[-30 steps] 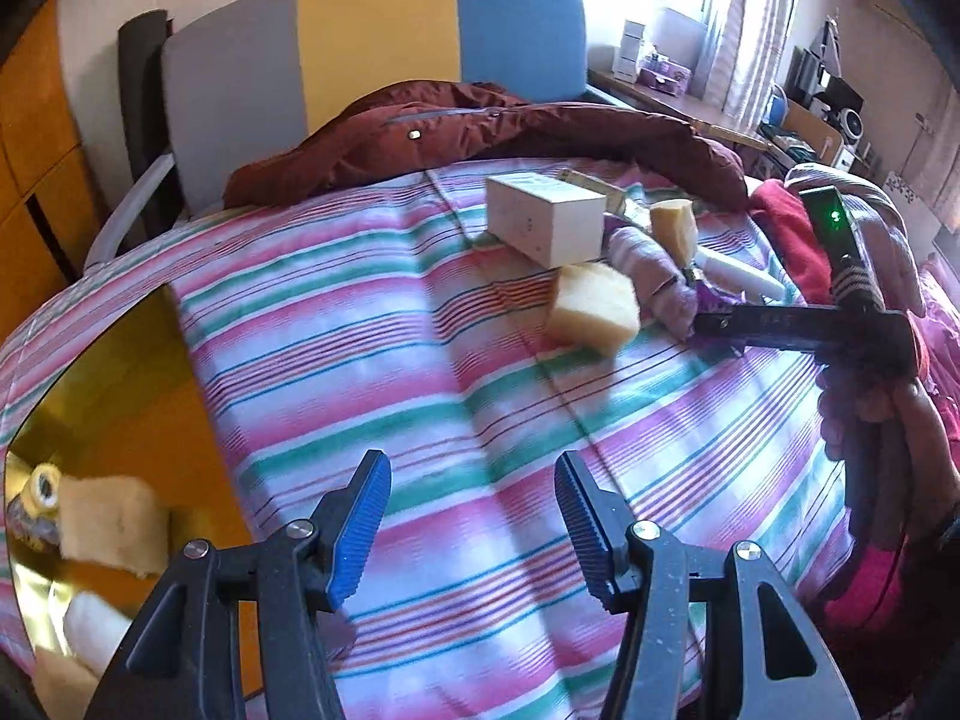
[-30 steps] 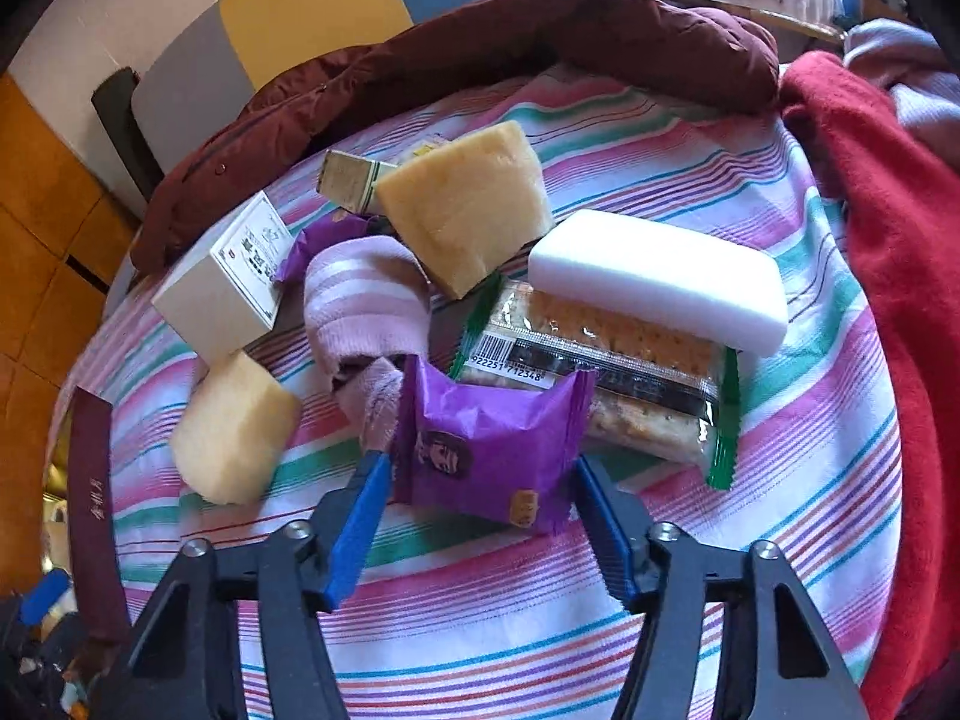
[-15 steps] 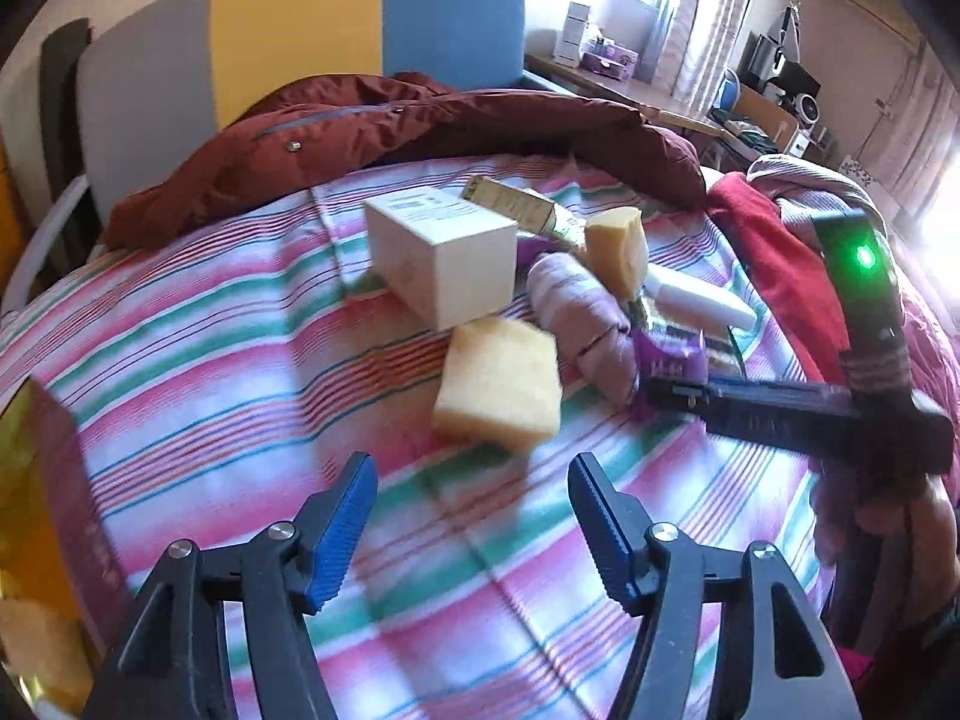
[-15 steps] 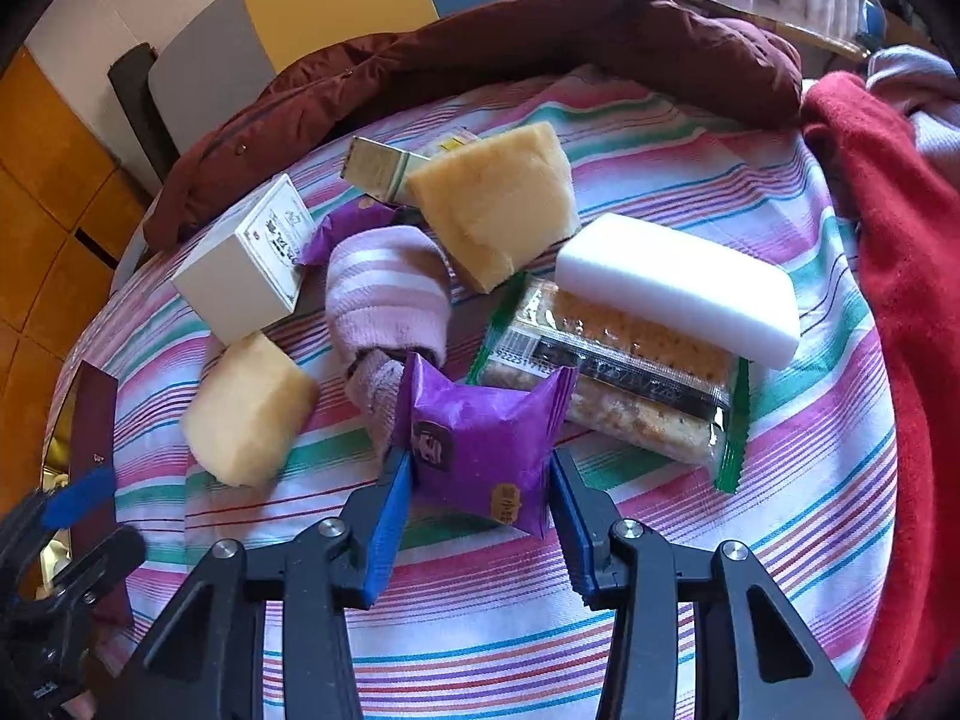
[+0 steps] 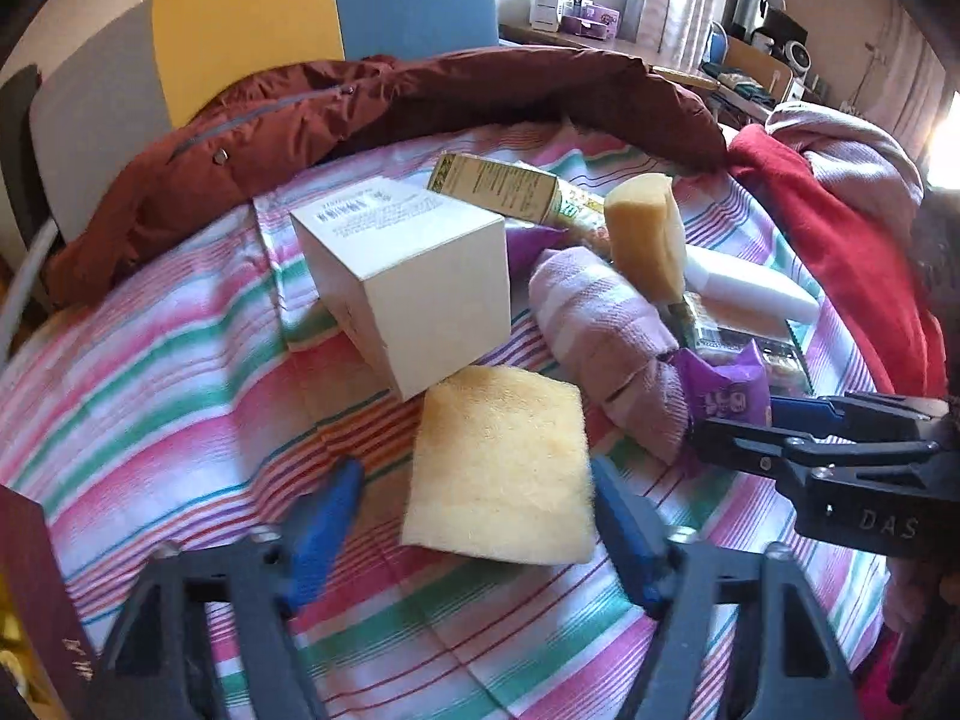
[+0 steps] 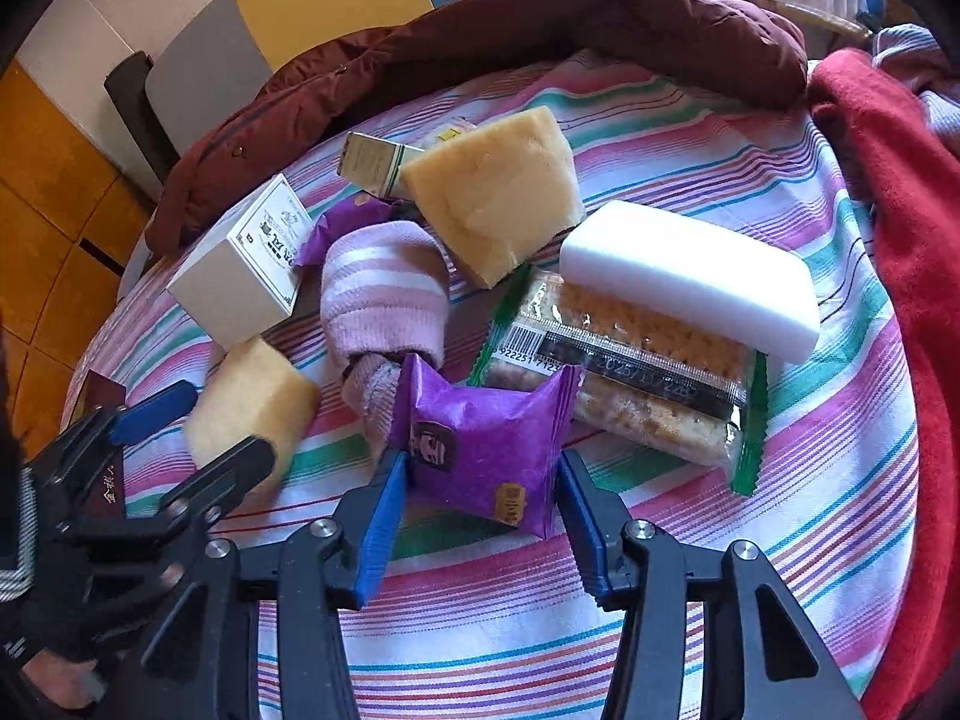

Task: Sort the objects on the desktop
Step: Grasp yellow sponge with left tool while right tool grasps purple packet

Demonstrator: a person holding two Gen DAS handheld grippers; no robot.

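Observation:
A yellow sponge (image 5: 498,468) lies flat on the striped cloth (image 5: 180,360), between the fingers of my left gripper (image 5: 474,516). The jaws are closing; a gap shows at the left pad. My right gripper (image 6: 480,504) holds a purple snack packet (image 6: 480,444) resting on the cloth. Both pads touch its sides while the jaws ease open. Behind them lie a white box (image 5: 408,276), a rolled pink striped sock (image 5: 600,324), a second sponge (image 6: 492,192), a white foam block (image 6: 690,276) and a cracker pack (image 6: 630,384).
A green-and-cream carton (image 5: 498,186) lies behind the white box. A brown jacket (image 5: 420,96) borders the far side and red cloth (image 6: 900,240) the right. A maroon box edge (image 5: 36,600) is at the near left. The two grippers stand close together.
My left gripper has travelled right and forward from the gold-lined box to straddle the near sponge. The right gripper stayed put, squeezed the purple packet, then widened slightly.

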